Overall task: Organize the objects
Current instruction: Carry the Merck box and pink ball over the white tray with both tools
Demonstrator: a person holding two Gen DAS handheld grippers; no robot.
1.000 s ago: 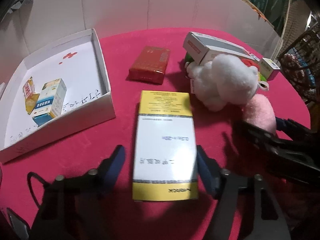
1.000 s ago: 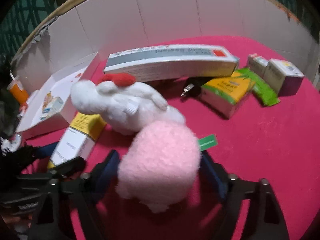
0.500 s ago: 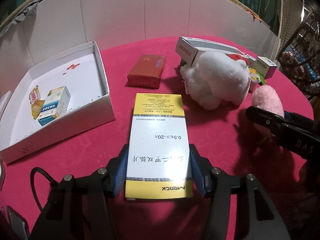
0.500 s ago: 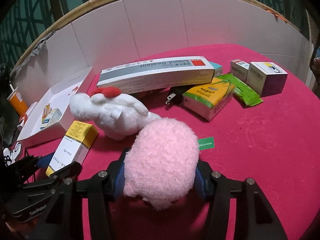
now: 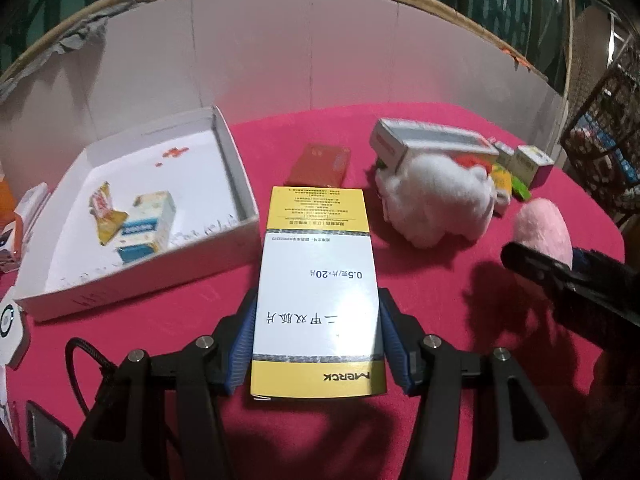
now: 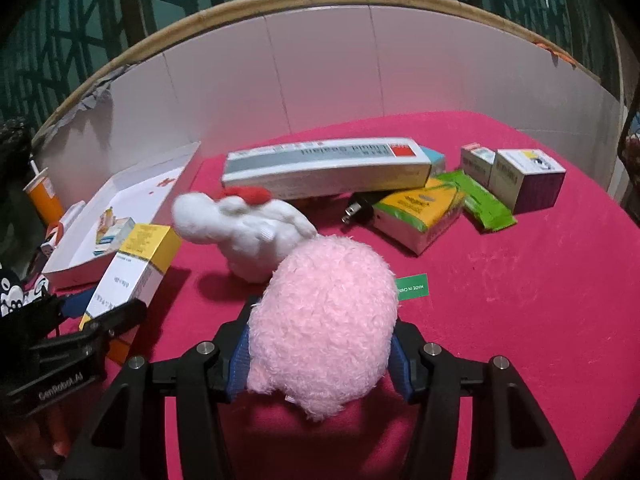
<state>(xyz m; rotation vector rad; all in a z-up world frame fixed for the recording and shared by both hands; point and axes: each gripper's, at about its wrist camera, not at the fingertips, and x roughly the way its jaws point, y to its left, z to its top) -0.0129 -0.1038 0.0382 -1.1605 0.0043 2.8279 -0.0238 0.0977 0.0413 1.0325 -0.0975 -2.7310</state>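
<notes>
Clutter ringed both grips: a white plush (image 6: 248, 228), a long box (image 6: 328, 168) (lying flat) and a white tray (image 5: 132, 216). The left gripper (image 5: 316, 340) clenched a yellow-and-white box (image 5: 316, 292); the right gripper (image 6: 320, 356) squeezed a fluffy pink plush (image 6: 324, 328) above the red table (image 6: 520, 300).

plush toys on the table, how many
2. The pink plush toy is clamped in the right gripper. The white plush toy lies just beyond it, in front of the long grey box. Others may be hidden behind the boxes.
</notes>
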